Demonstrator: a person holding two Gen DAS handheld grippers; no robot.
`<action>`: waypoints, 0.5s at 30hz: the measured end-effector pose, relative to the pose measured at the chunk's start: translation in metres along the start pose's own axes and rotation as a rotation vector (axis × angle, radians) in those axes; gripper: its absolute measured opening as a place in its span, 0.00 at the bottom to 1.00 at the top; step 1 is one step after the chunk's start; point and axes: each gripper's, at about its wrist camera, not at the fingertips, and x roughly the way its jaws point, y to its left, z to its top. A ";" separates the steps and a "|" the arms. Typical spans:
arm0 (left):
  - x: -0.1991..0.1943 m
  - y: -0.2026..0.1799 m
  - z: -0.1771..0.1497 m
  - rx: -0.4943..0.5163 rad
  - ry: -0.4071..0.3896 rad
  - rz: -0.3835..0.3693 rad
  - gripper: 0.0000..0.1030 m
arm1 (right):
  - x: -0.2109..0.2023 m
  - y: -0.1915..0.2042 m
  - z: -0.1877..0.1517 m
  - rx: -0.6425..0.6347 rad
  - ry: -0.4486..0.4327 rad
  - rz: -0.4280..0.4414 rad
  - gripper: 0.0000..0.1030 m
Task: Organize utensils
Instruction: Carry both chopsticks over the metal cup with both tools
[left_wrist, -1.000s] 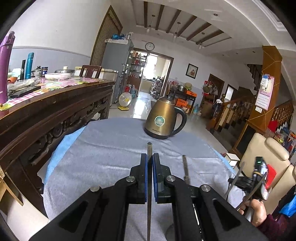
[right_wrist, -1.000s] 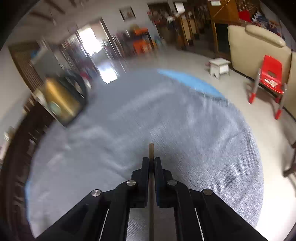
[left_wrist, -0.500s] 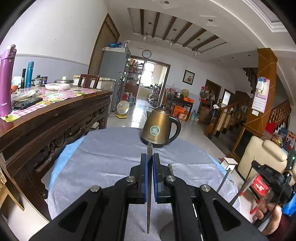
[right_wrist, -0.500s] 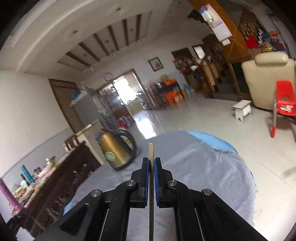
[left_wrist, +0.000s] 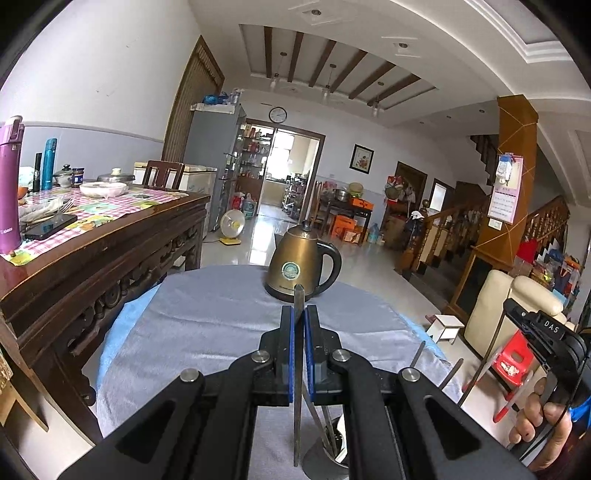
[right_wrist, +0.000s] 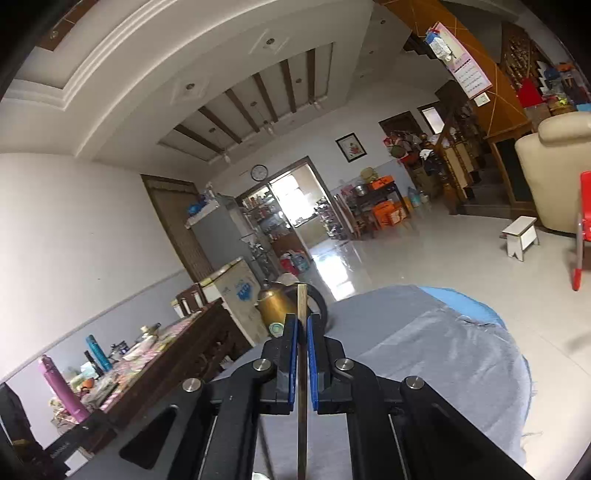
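Blue-padded jaws of the left gripper (left_wrist: 299, 321) clamped a thin flat metal utensil handle (left_wrist: 297, 387) above a steel holder cup (left_wrist: 327, 456); the right gripper (right_wrist: 302, 332) likewise pinched a slim brass-coloured utensil (right_wrist: 302, 387). Beyond, a bronze kettle (left_wrist: 301, 267) stood on the grey-clothed round table (left_wrist: 207, 325).

Left gripper (left_wrist: 299, 314): black linkage arms, silver screws, blue pads. Right gripper (right_wrist: 302, 325) identical; white "DAS" lettering on its body.

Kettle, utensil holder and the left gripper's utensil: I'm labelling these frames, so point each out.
kettle (left_wrist: 295, 264), left wrist view, on its brass body.
utensil holder (left_wrist: 325, 456), left wrist view, on its metal rim.
utensil (left_wrist: 298, 299), left wrist view, on its tip above the pads.
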 end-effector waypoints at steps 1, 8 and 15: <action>-0.001 -0.001 0.000 0.000 0.001 -0.002 0.05 | -0.001 0.002 0.000 -0.001 -0.001 0.009 0.06; 0.000 -0.004 0.001 0.002 0.011 -0.003 0.05 | -0.008 0.023 -0.006 -0.022 -0.003 0.069 0.06; 0.002 -0.008 0.004 0.009 0.021 0.009 0.05 | 0.001 0.048 -0.017 -0.047 0.015 0.122 0.06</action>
